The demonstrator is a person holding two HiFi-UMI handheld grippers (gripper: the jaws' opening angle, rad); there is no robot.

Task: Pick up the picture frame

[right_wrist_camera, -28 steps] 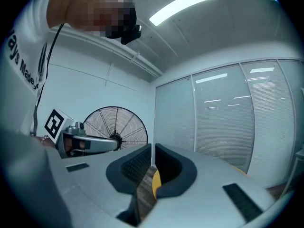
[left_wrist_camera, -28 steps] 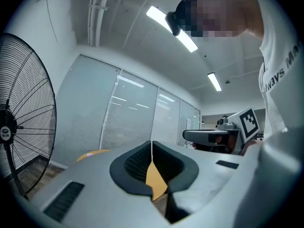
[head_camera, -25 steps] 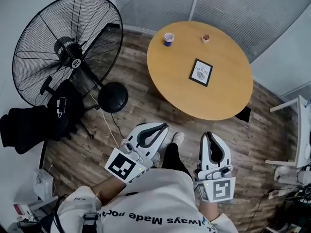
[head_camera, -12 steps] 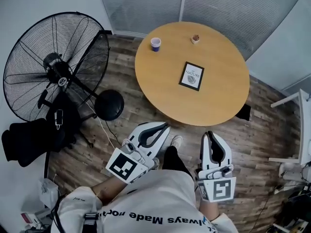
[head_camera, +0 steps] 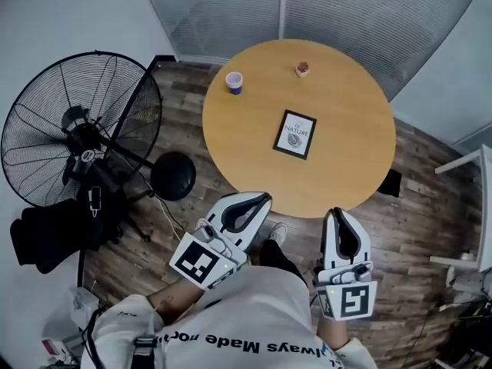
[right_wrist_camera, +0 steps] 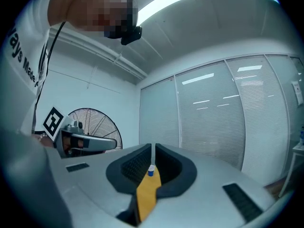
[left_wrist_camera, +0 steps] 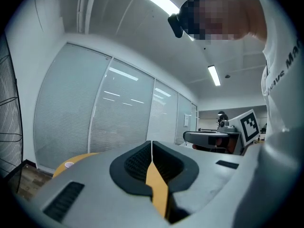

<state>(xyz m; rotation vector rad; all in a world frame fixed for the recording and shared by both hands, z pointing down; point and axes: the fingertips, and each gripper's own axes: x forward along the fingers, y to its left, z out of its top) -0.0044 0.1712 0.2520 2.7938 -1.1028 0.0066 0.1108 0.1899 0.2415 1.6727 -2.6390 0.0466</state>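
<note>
Both claws clenched and empty, short of the frame.
The left gripper (head_camera: 260, 199) and right gripper (head_camera: 336, 214) have their jaws pressed together on nothing, near the 6 o'clock edge of the table (head_camera: 354, 160). The picture frame (head_camera: 295, 134) lies flat mid-table, at 1 o'clock from the left gripper and 11 o'clock from the right, well apart from both.

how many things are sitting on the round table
3: the frame lies near the middle of the table, the cup stands by its far left edge, and a small brown item sits by the far edge. Nothing on the top looks hidden.
</note>
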